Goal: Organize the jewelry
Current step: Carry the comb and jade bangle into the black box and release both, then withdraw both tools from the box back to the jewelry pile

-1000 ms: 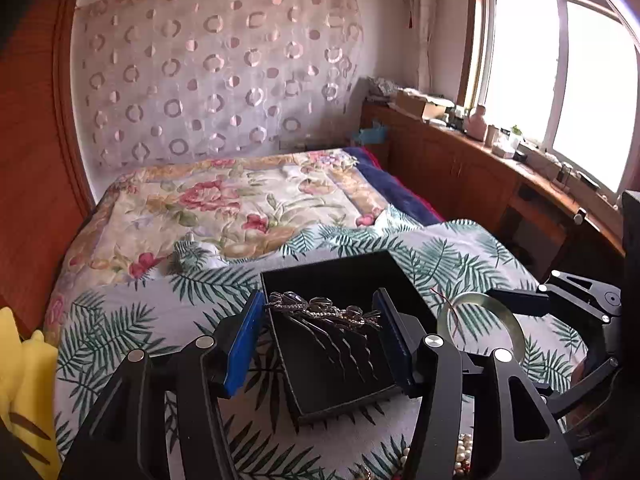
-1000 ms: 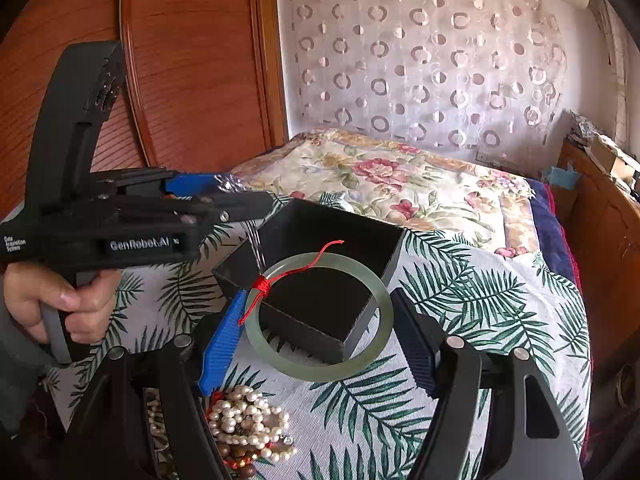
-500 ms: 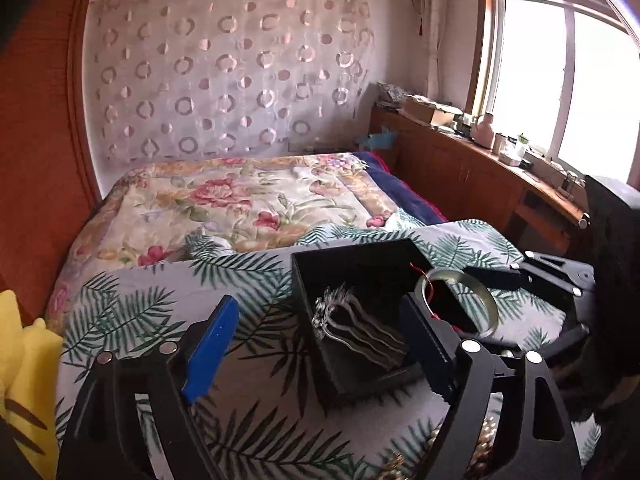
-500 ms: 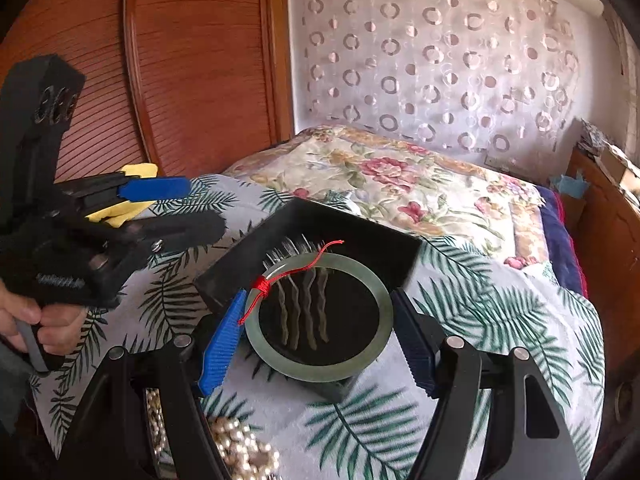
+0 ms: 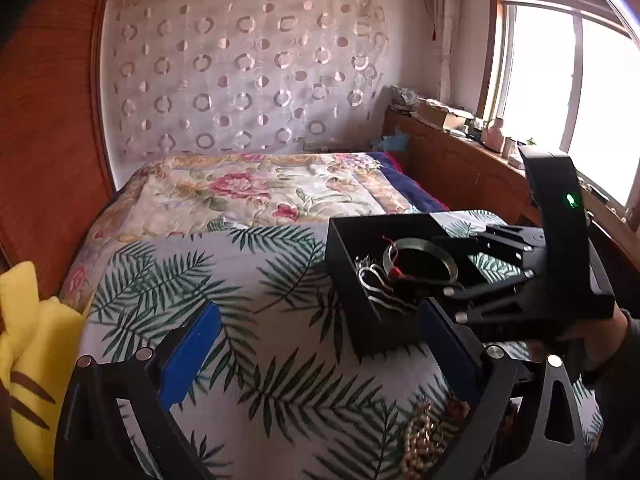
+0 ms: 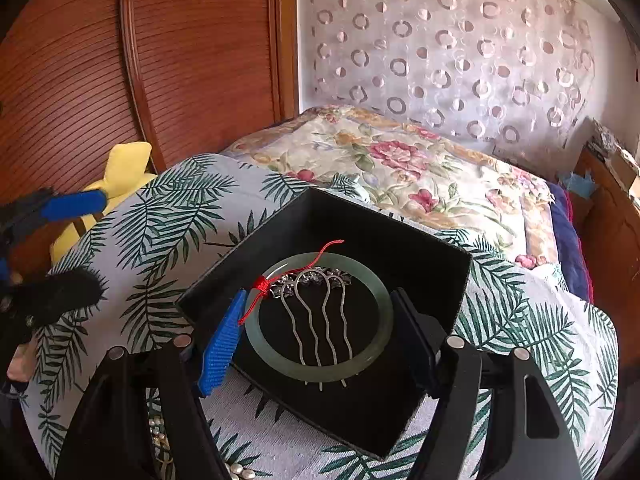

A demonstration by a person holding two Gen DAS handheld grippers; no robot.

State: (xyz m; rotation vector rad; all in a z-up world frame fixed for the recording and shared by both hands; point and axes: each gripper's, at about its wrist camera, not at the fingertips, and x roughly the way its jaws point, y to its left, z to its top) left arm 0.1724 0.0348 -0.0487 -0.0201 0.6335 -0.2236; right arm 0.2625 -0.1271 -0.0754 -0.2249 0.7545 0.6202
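Observation:
A black open box (image 6: pixel 436 270) sits on the palm-leaf cloth; it also shows in the left wrist view (image 5: pixel 348 276). A silver hair comb (image 6: pixel 316 320) lies on its floor, also in the left wrist view (image 5: pixel 374 280). My right gripper (image 6: pixel 320 332) is shut on a pale green jade bangle (image 6: pixel 380 332) with a red cord (image 6: pixel 260 292), held over the box above the comb. The bangle (image 5: pixel 420 258) and right gripper (image 5: pixel 500 276) show in the left wrist view. My left gripper (image 5: pixel 316 356) is open and empty, left of and nearer than the box.
Pearl and bead necklaces lie on the cloth in front of the box (image 6: pixel 160 440), also in the left wrist view (image 5: pixel 420 440). A yellow plush toy (image 5: pixel 28 344) sits at the left edge. A floral quilt (image 6: pixel 400 168) covers the bed behind. A wooden wardrobe (image 6: pixel 160 60) stands left.
My left gripper let go of the hair comb into the box, opened and drew back to the left. My right gripper carried the bangle forward over the box, above the comb.

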